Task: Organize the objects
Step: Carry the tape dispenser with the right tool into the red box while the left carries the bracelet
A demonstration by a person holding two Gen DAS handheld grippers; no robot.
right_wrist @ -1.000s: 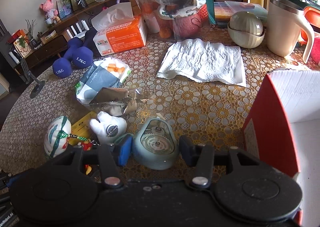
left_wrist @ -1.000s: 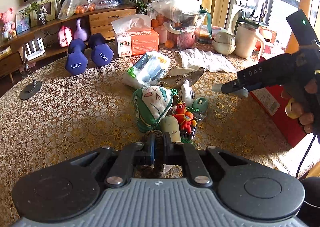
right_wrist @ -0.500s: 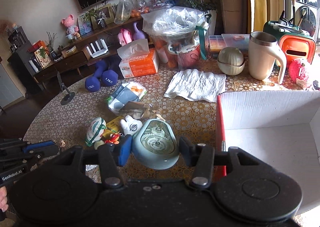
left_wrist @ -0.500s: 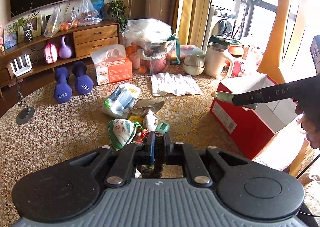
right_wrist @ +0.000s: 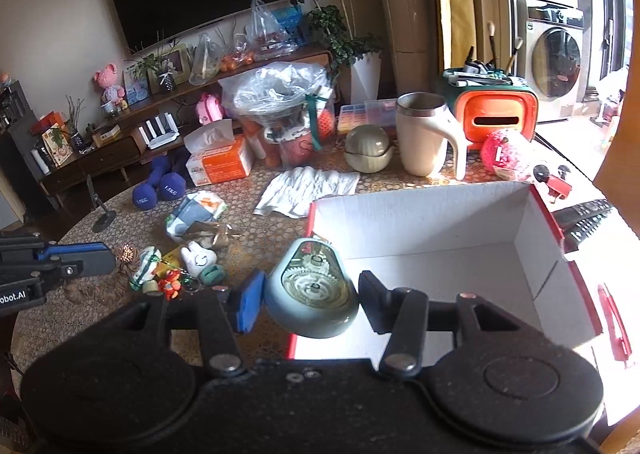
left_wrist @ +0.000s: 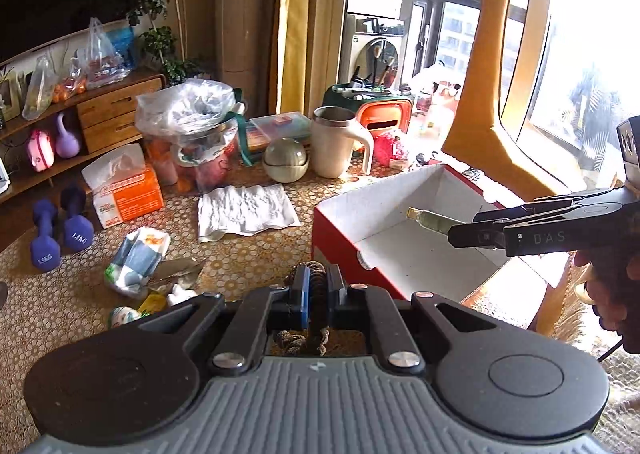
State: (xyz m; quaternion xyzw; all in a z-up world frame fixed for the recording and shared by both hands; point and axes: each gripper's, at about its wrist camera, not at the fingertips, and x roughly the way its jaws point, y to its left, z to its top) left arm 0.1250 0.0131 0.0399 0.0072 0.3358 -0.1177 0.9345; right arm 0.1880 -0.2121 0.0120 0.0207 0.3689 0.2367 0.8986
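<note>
My right gripper is shut on a pale blue teardrop-shaped gadget with gears under a clear window. It hangs over the near left corner of the red box with a white inside. In the left wrist view the same gripper reaches in from the right above the box, the gadget seen edge-on. My left gripper is shut on a brown braided cord, held above the table left of the box. The right wrist view shows that gripper at the left edge.
A heap of small toys lies on the patterned tablecloth left of the box. Behind are a wipes pack, dumbbells, an orange tissue box, a paper towel, a cream mug and a bagged bowl. Remotes lie right of the box.
Both grippers have risen and swung right, away from the toy heap toward the red box. The gadget now hangs over the box's corner; the cord stays gripped.
</note>
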